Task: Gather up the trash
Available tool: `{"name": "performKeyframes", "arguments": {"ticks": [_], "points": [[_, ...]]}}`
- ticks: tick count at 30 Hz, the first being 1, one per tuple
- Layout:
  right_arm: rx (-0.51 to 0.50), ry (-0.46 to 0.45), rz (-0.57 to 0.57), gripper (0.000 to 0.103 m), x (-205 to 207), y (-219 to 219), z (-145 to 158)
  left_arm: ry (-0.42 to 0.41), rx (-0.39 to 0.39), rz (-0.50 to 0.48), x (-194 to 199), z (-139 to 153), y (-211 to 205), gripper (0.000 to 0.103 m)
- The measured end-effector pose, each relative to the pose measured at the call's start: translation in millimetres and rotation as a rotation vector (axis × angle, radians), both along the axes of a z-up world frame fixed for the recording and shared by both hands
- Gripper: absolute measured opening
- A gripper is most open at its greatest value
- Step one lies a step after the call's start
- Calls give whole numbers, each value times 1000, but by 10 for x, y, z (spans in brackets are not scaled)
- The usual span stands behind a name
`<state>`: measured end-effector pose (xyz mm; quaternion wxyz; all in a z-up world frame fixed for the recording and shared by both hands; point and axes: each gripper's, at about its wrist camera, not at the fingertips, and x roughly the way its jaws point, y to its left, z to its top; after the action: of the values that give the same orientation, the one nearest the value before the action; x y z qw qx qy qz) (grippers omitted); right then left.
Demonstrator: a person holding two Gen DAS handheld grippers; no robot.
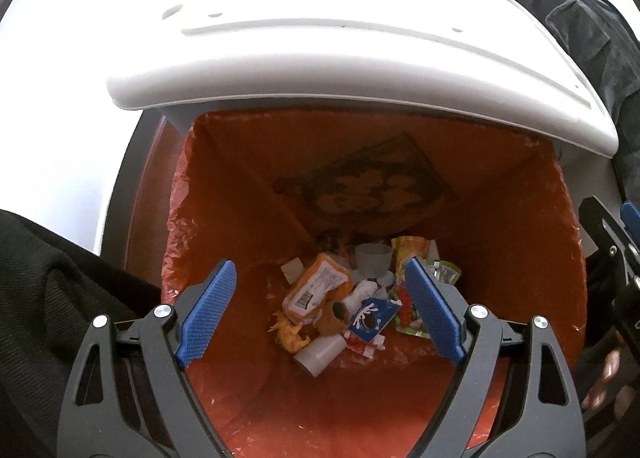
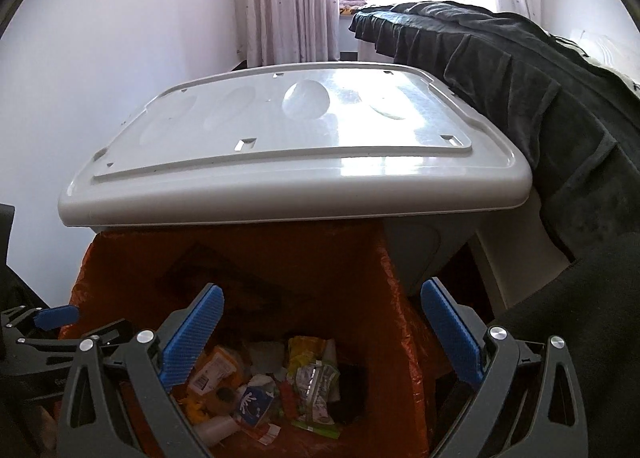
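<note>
The left claw (image 1: 320,306) is seen spread wide and empty, hung over the mouth of the bin (image 1: 360,70), whose white lid stands raised at the far side. An orange liner bag (image 1: 224,186) is fitted inside the bin, its crinkled edge folded over the rim at the left. The trash lies well down at the bottom of the bag, below both claws and touched by neither.

At the left of the heap a crumpled yellow wrapper (image 1: 290,334) is found, judged very light and soft; it could be pinched anywhere. Just beside it an orange packet (image 1: 316,290) with a barcode label lies tilted; it appears limp and slick, so a hold across a folded edge would be wise. Near the front a white cup (image 1: 320,352) lies on its side, thin-walled and easily crushed, best taken at the rim with little force. A blue carton scrap (image 1: 370,318) rests next, flat and stiff. At the right a green-and-red wrapper (image 1: 406,308) is crumpled, light and slippery.

The bag itself is judged thin and tearable; it would best be gathered at the rim.

The right claw (image 2: 320,338) is likewise parted and holds nothing, over the near right part of the opening. A dark cloth (image 2: 520,78) is draped at the far right.
</note>
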<state>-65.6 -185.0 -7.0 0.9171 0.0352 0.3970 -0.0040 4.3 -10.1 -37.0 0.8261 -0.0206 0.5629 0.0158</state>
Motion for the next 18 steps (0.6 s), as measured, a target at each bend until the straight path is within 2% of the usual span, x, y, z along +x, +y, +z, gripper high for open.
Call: {"name": "performKeyframes", "arguments": {"ticks": [3,18], "points": [[-2,2,2,98,1,0,-2,-2,1,4,-4,12,13,90],[-5,8,2,97,11,-8,-6,22,-11,-20,28,-20,-35,93]]}}
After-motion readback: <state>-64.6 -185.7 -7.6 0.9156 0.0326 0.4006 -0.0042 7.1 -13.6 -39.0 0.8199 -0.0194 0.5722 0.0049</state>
